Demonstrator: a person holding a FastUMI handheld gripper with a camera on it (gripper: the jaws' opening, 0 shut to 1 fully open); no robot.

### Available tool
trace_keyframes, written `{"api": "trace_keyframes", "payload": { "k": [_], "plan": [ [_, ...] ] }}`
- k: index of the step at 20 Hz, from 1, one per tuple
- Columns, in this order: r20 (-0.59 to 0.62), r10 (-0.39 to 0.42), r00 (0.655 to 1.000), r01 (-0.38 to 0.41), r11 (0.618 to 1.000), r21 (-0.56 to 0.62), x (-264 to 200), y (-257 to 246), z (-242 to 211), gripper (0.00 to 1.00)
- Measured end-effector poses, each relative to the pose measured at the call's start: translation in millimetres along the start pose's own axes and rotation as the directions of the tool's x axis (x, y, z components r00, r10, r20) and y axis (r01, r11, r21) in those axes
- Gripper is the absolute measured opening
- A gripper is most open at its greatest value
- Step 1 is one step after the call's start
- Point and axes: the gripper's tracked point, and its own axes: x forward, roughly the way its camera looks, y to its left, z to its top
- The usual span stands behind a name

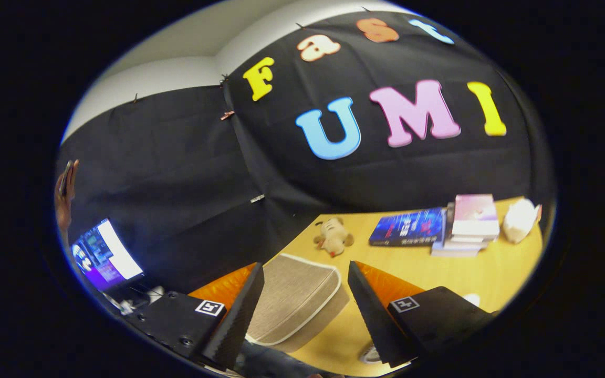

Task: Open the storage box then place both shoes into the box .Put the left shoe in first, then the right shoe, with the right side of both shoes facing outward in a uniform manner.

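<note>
On the worktop [439, 273], seen along the hand-held gripper [302, 315], going left to right: a lit screen [108, 252] sits off the worktop's left end, with a person's raised hand [64, 197] above it, holding something I can't make out. Next comes the storage box [297, 294], beige fabric with pale piping, lid down, lying between the two fingers and just ahead of them. A small plush toy [332, 237] lies beyond the box near the wall. Further right a blue book [409, 227] lies flat, touching or just beside a short stack of books [470, 223], then a white crumpled object [520, 220] at the far end. The fingers stand wide apart, gripping nothing. Something pale pokes out under the right finger, maybe a shoe [371, 356], can't tell. Step in hand, as I read it: the approach to open the box; lid looks still closed, no shoe inside. Next move probably calls for lowering toward the near lid edge, pinching the piping or rim, and lifting it back without dragging the soft box along the worktop.
</note>
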Motion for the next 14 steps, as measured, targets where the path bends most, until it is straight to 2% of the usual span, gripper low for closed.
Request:
{"api": "trace_keyframes", "payload": {
  "k": [1,3,5,7,11,14],
  "plan": [
    [-0.039,0.038,0.999,-0.035,0.996,0.088,7,-3,-12,0.98],
    [-0.105,0.110,0.988,-0.077,0.959,0.274,18,-12,-39,0.98],
    [-0.155,0.178,0.972,-0.092,0.889,0.448,31,-21,-66,0.98],
    [-0.183,0.242,0.953,-0.090,0.802,0.590,46,-27,-90,0.98],
    [-0.195,0.346,0.918,-0.088,0.657,0.749,63,-35,-135,0.98],
    [-0.203,0.411,0.889,-0.095,0.599,0.795,76,-23,-153,0.98]
  ]
}}
